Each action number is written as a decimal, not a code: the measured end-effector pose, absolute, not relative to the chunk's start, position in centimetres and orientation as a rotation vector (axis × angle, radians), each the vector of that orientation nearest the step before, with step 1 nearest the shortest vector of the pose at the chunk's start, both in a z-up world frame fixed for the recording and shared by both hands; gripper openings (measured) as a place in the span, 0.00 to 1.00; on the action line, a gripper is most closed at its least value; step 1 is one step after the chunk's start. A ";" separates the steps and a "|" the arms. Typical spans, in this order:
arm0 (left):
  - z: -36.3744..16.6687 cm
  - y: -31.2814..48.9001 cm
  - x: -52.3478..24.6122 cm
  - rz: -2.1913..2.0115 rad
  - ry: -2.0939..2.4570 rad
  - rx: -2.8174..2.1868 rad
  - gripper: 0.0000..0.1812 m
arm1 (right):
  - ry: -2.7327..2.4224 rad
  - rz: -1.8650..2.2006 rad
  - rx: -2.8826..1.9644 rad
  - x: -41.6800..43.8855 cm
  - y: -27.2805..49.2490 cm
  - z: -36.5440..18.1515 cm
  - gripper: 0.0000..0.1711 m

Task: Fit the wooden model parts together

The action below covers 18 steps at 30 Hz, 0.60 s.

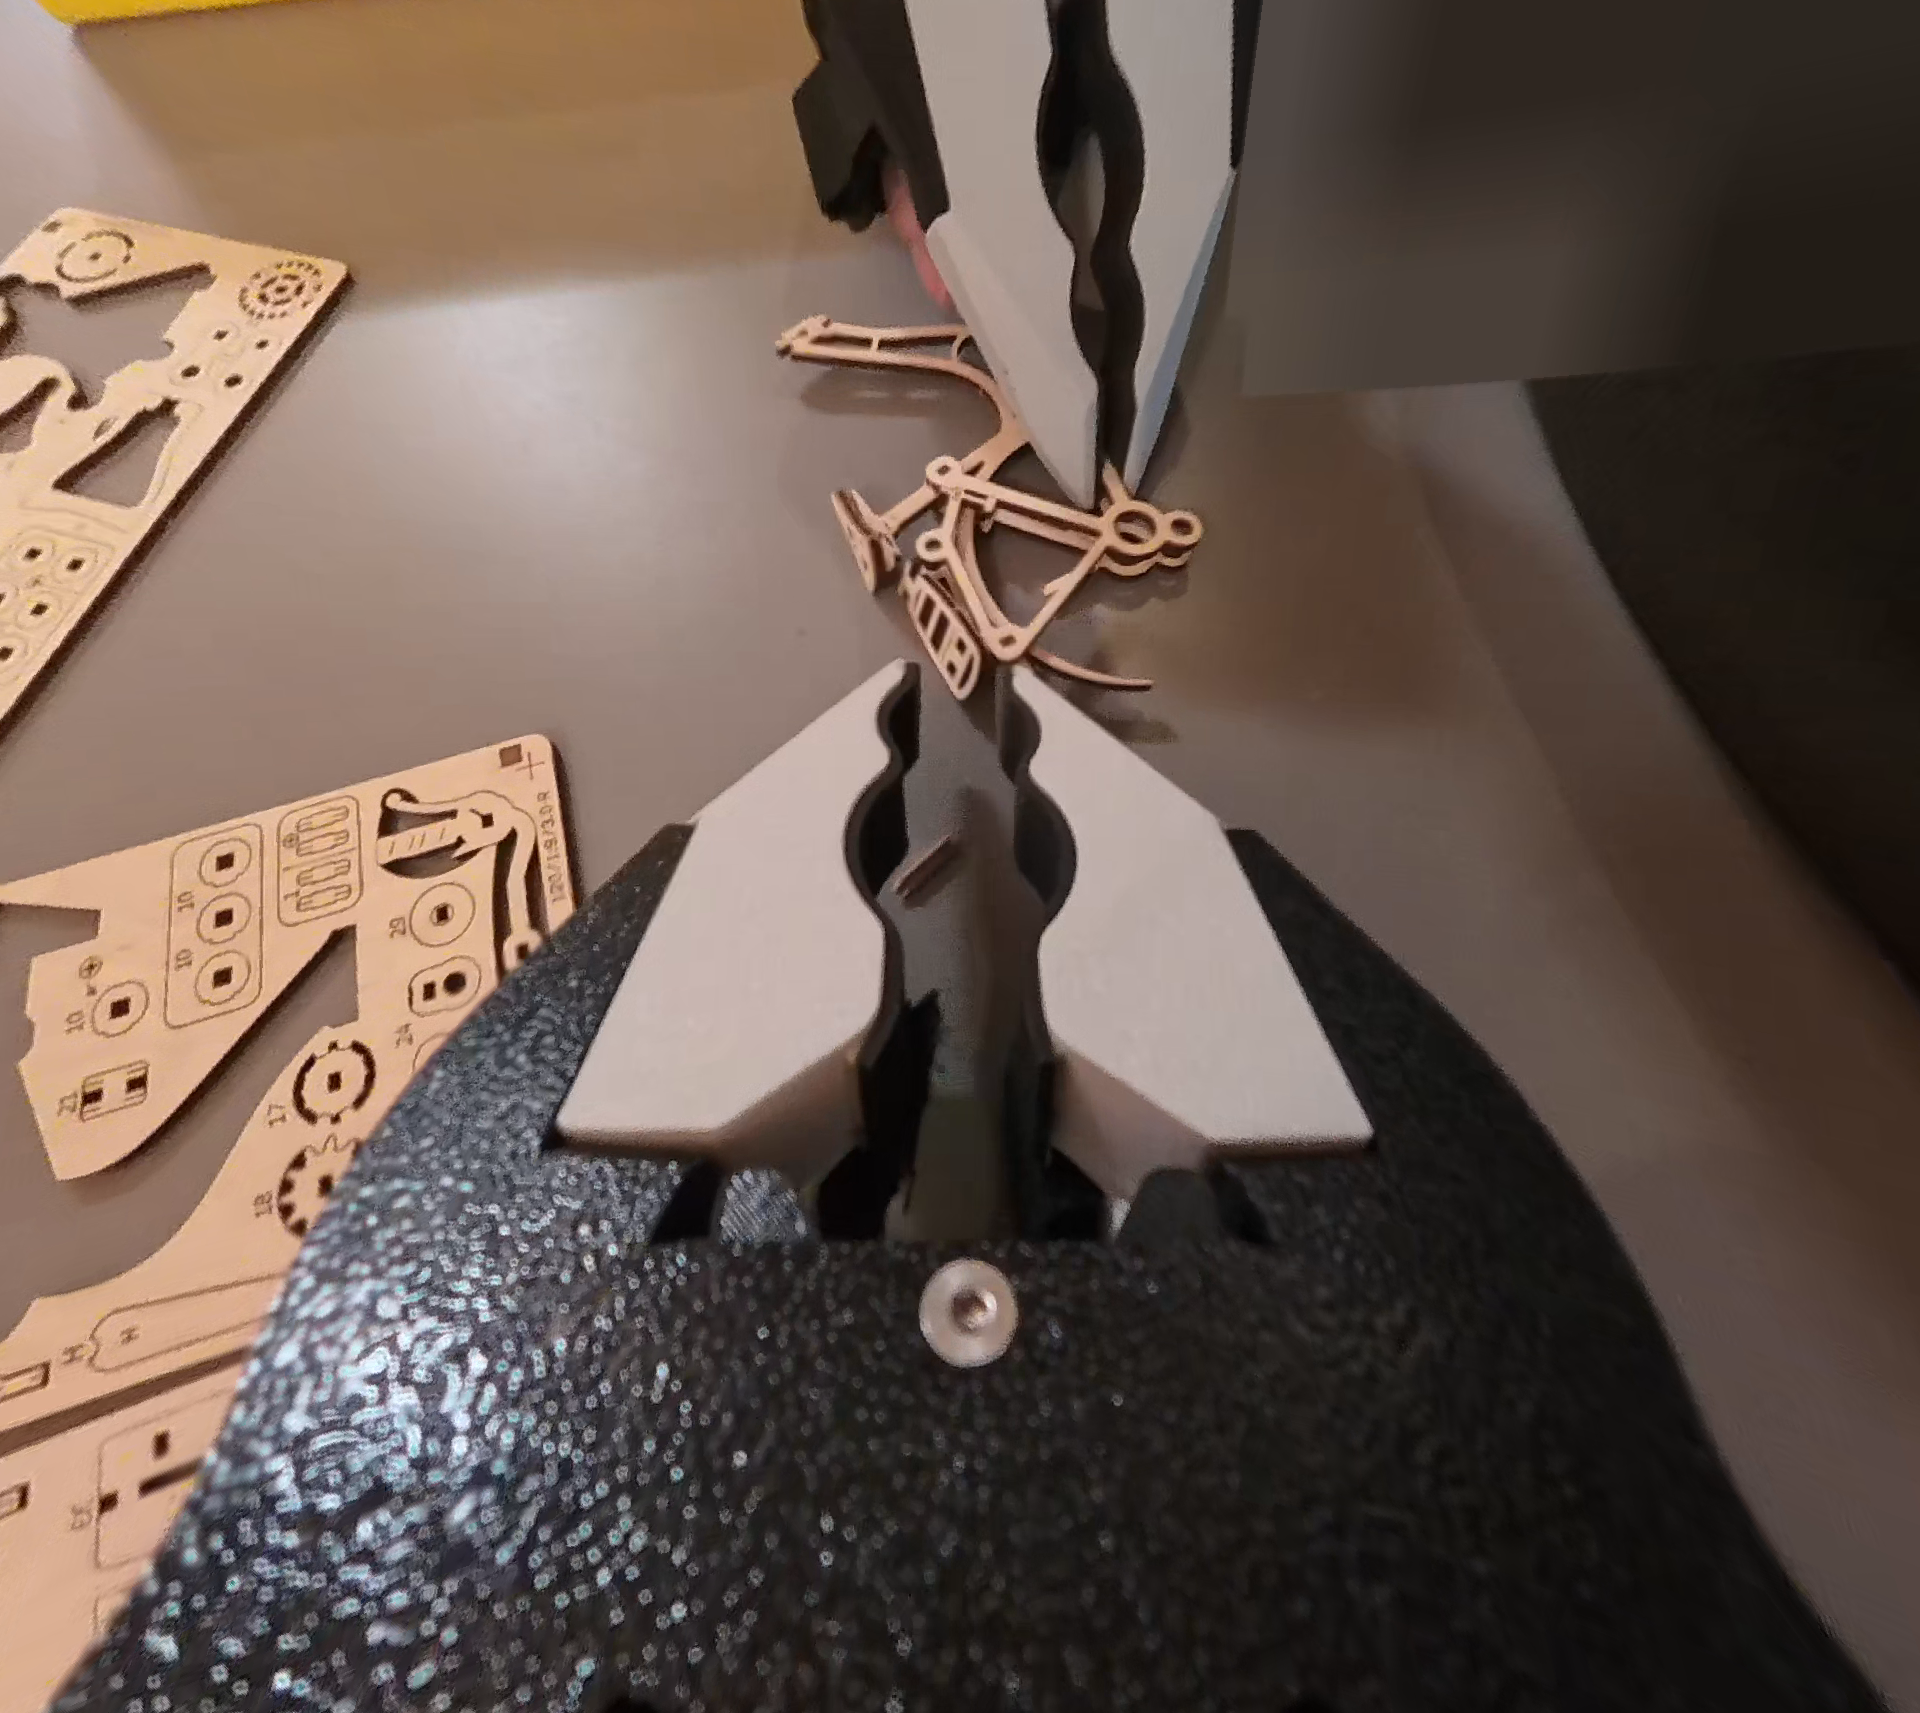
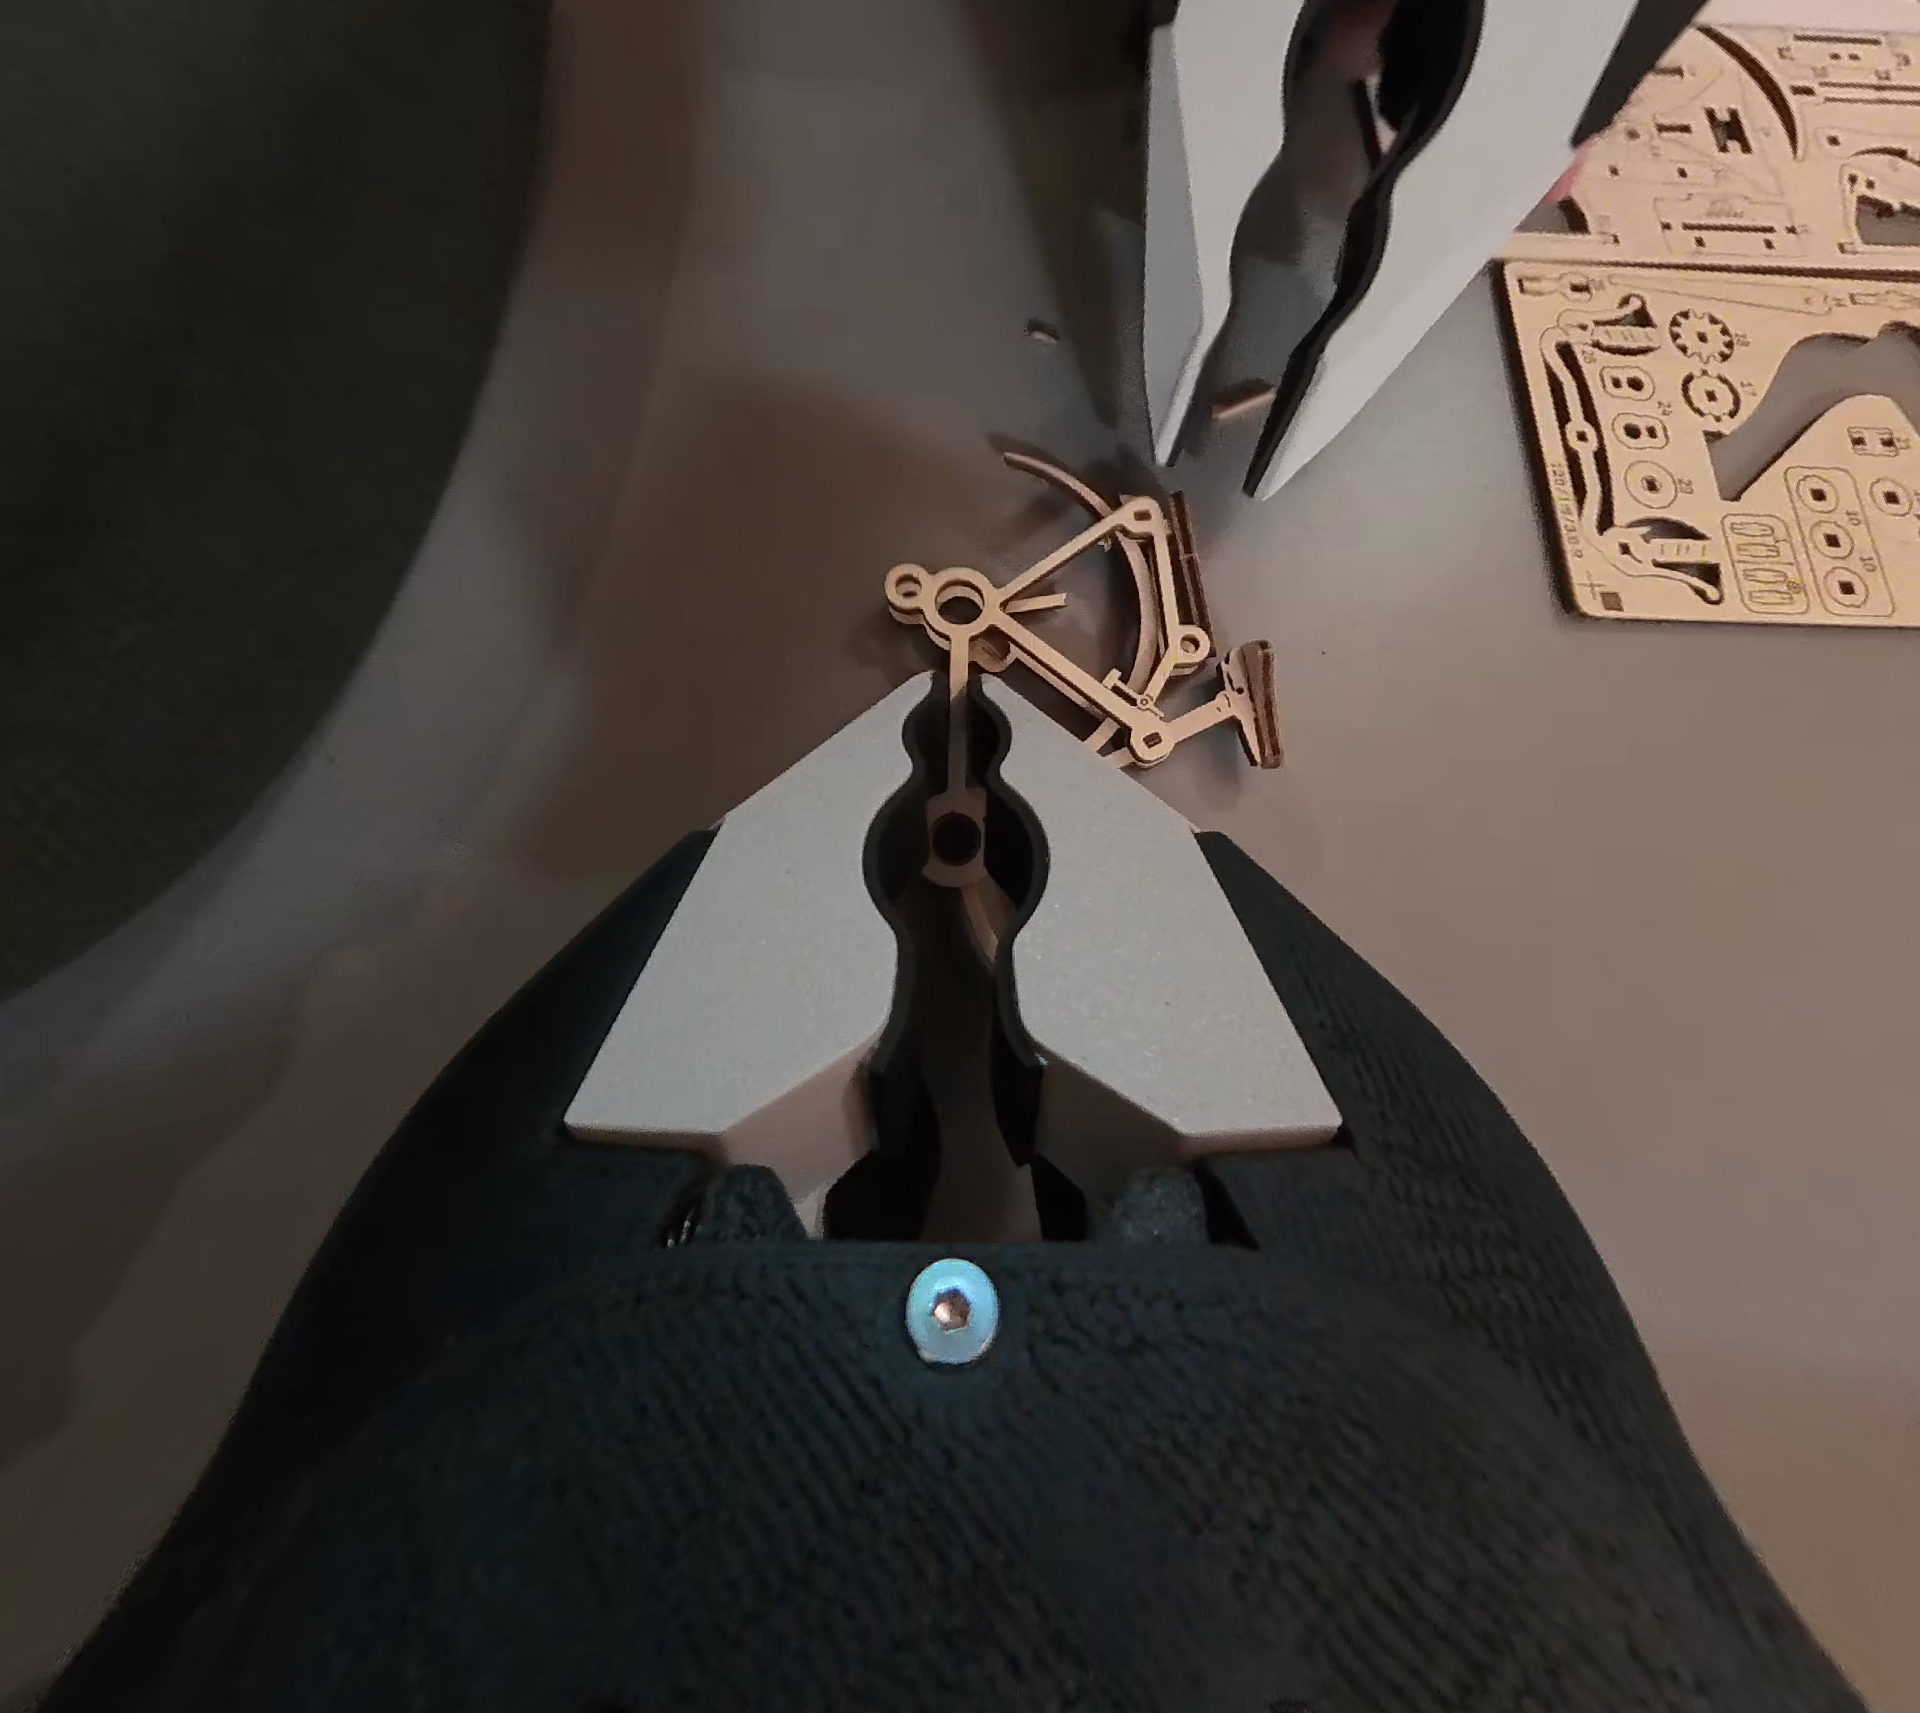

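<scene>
The right gripper (image 2: 961, 692) is pinching a thin strut of the wooden model (image 2: 1101, 655) sitting on the desk (image 2: 1455, 936) while the left gripper (image 1: 961, 687) is hovering slightly open, gripping nothing, so squeezing harder could probably snap it.

Grey table (image 1: 520, 520): wooden part sheets (image 1: 260, 967) (two), loose wooden frame (image 1: 1039, 562).

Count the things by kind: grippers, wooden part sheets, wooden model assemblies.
Grippers: 2, the left gripper and the right gripper
Wooden part sheets: 2
Wooden model assembly: 1, held in the right gripper's jaws
Total: 5
</scene>
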<state>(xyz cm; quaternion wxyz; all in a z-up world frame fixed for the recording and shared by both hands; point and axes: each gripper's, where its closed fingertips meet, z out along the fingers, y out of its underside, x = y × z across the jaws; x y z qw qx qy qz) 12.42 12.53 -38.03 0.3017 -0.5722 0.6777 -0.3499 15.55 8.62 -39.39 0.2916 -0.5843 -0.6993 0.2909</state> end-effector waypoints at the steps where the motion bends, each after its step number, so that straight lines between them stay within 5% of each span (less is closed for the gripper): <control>1: -38.0 12.4 12.5 -0.940 1.803 -1.505 0.07 | -1.867 0.789 -1.543 15.5 8.4 -39.4 0.01; 18: -38.8 11.5 12.5 -1.002 1.838 -1.572 0.00 | -1.870 0.815 -1.520 15.5 8.2 -39.3 0.01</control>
